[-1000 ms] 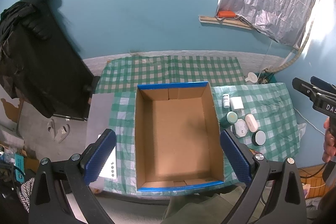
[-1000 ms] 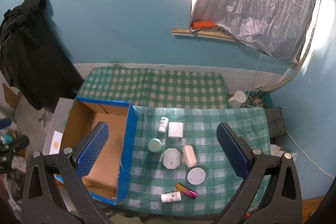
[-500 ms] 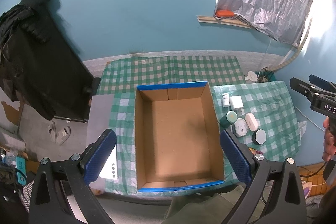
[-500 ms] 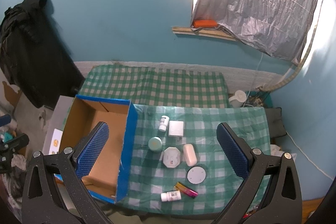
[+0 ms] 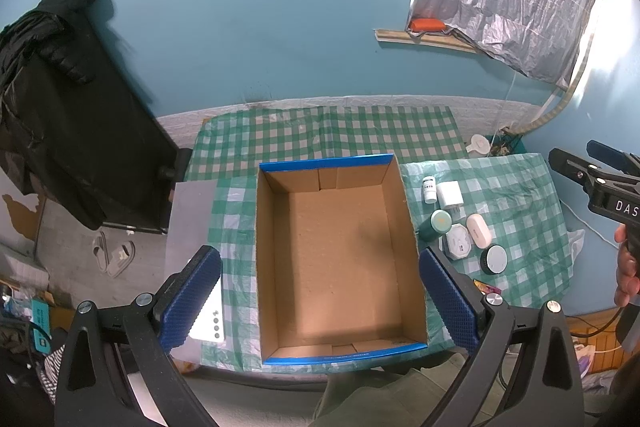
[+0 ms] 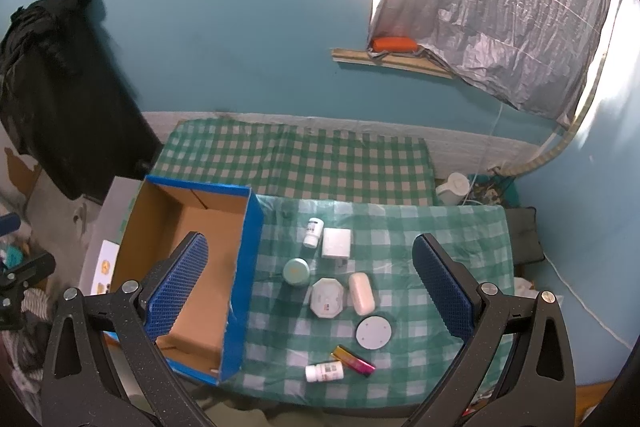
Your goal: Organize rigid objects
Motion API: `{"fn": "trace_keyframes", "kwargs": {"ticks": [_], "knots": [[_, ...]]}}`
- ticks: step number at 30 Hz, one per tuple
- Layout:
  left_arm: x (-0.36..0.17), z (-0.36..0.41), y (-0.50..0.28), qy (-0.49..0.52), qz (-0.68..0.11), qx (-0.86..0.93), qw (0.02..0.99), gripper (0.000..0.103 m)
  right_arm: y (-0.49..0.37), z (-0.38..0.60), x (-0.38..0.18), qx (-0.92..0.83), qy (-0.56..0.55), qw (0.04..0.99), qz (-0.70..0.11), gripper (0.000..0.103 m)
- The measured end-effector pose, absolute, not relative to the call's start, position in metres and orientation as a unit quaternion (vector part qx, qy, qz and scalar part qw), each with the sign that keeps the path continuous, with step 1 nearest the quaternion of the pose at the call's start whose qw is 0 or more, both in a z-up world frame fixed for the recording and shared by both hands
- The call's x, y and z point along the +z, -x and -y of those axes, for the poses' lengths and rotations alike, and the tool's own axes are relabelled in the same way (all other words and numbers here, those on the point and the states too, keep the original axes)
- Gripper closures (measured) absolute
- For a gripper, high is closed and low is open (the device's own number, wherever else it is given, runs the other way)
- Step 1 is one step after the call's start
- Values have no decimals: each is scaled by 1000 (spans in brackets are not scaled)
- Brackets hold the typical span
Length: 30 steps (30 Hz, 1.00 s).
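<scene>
An open, empty cardboard box (image 5: 340,255) with blue rim (image 6: 240,267) sits on a green checked cloth. Right of it lie several small items: a white pill bottle (image 6: 313,232), a white square adapter (image 6: 336,243), a teal round jar (image 6: 296,271), a white octagonal case (image 6: 327,297), a white oval case (image 6: 361,293), a grey round puck (image 6: 373,332), a pink-gold tube (image 6: 353,359) and a lying white bottle (image 6: 324,372). My left gripper (image 5: 320,301) hangs open high above the box. My right gripper (image 6: 308,285) hangs open high above the items. Both are empty.
A grey laptop-like slab (image 5: 188,227) lies left of the box. A black-draped stand (image 5: 60,127) is at far left. A white kettle (image 6: 452,189) sits on the floor beyond the table's right corner. The right gripper's body shows in the left wrist view (image 5: 600,183).
Both views have drifted only slightly; the items and box have not moved, and both grippers stay open.
</scene>
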<state>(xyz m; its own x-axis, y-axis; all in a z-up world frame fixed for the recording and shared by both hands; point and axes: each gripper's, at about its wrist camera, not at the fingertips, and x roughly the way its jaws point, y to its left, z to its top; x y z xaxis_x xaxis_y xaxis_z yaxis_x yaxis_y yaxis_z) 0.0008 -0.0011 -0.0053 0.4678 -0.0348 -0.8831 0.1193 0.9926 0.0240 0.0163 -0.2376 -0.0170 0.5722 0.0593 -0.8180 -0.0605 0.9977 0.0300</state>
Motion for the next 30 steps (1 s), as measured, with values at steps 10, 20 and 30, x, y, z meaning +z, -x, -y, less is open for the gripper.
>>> {"fn": "trace_keyframes", "kwargs": {"ticks": [10,20,30], "knots": [[-5,1,-1,-41,-514,-45,855,3,-16,238,-18,33,1,886,-462,1],[-5,2,-1,-42,-514,-44,856,3,-15,237,-22,31,0,884,-466,1],[-4,3,0,-43,-514,-43,855,3,-19,238,-23,30,0,881,-472,1]]}}
